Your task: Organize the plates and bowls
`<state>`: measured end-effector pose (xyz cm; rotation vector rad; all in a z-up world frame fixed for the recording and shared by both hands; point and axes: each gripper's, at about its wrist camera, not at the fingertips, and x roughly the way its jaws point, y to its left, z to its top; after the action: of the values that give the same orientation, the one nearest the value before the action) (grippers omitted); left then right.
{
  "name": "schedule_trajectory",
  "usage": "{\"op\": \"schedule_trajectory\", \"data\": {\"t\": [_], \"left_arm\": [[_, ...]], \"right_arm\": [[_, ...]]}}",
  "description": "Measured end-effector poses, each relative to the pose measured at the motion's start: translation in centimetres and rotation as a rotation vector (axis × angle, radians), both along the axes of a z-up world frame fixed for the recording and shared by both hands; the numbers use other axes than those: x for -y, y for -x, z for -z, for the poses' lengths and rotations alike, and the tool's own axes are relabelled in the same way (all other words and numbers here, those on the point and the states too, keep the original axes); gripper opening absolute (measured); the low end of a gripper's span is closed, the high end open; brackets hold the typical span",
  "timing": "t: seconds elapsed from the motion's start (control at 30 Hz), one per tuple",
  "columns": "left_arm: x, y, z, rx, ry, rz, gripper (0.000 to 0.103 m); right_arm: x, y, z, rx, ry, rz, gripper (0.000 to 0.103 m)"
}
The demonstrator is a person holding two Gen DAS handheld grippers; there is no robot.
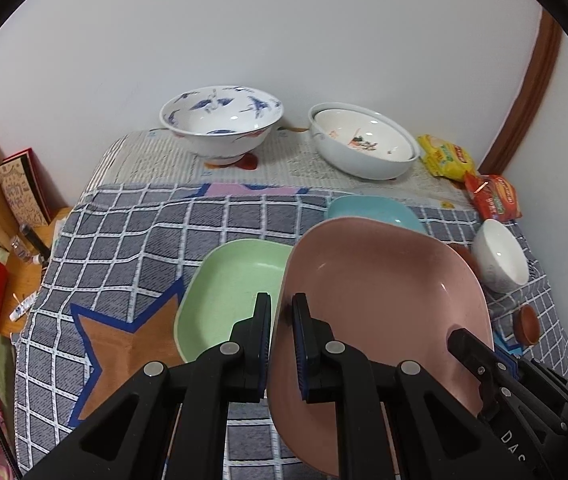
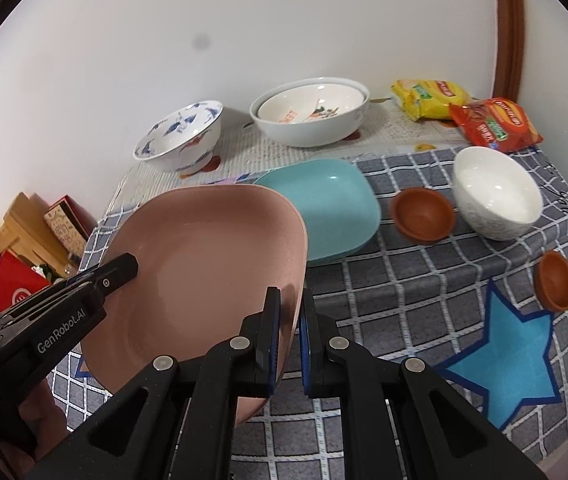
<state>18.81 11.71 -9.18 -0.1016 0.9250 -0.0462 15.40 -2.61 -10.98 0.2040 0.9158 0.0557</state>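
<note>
Both grippers hold one pink square plate (image 1: 384, 304) (image 2: 204, 264) tilted above the checked cloth. My left gripper (image 1: 282, 312) is shut on its left rim, and my right gripper (image 2: 290, 308) is shut on its right rim. Each gripper also shows in the other's view, at the plate's opposite edge. A green square plate (image 1: 232, 280) lies flat on the cloth just left of and partly under the pink one. A turquoise plate (image 1: 372, 208) (image 2: 332, 208) lies behind it.
Along the wall stand a blue-patterned bowl (image 1: 220, 120) (image 2: 180, 136) and two nested white bowls (image 1: 364, 144) (image 2: 312, 112). A small white bowl (image 2: 496, 192), two brown dishes (image 2: 422, 210) (image 2: 556, 280) and snack packets (image 2: 492, 120) sit at the right. Boxes (image 1: 20, 188) stand beyond the table's left edge.
</note>
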Motion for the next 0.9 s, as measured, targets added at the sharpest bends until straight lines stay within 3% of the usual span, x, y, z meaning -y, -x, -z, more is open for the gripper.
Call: {"op": "schedule_trajectory", "data": {"t": [0.53,0.9], "left_arm": [[-6.0,-1.9,1.7,-0.018,0.002,-0.113,0.011],[-6.8,-3.1,4.5,-0.055,0.009,-0.114,0.011]], "right_arm": [[-5.7,-4.1,1.7,0.011,0.018,-0.127,0.009],[-6.9,-4.8,4.6,0.004,0.066,-0.158,0.009]]}}
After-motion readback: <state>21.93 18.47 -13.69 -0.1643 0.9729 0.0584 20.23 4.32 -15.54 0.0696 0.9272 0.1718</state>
